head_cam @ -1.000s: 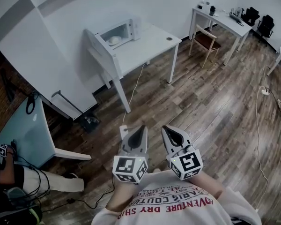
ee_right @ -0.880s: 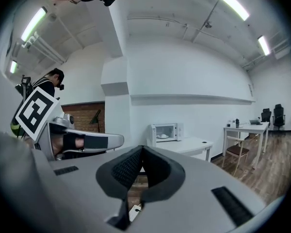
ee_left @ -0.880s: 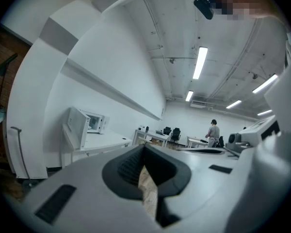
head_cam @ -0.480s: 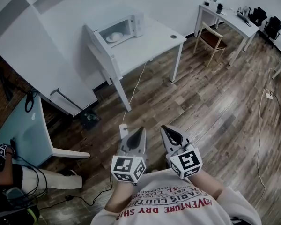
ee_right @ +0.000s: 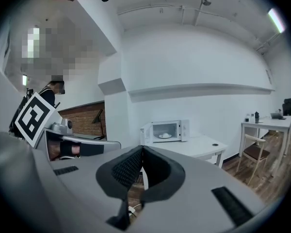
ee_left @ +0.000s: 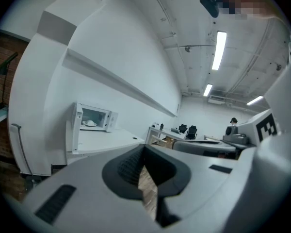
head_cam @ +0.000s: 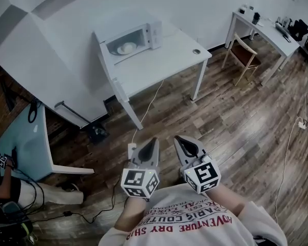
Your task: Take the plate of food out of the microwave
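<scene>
A white microwave (head_cam: 135, 38) stands on a white table (head_cam: 169, 58) far ahead, its door (head_cam: 103, 55) swung open to the left. Inside it lies a plate of food (head_cam: 126, 48), also seen as the plate (ee_right: 164, 135) in the right gripper view and the plate (ee_left: 90, 123) in the left gripper view. My left gripper (head_cam: 153, 140) and right gripper (head_cam: 178, 139) are held close to my chest, side by side, far from the table. Both are shut with nothing between the jaws.
A wooden chair (head_cam: 245, 54) and a second white desk (head_cam: 267, 32) stand to the right. A glass-topped table (head_cam: 28, 142) is at the left, with a seated person's arm (head_cam: 5, 188) beside it. Cables (head_cam: 143, 106) trail over the wood floor below the microwave table.
The view has shifted so the microwave table sits a little lower and more to the right in the head view. Both grippers stay shut near my chest.
</scene>
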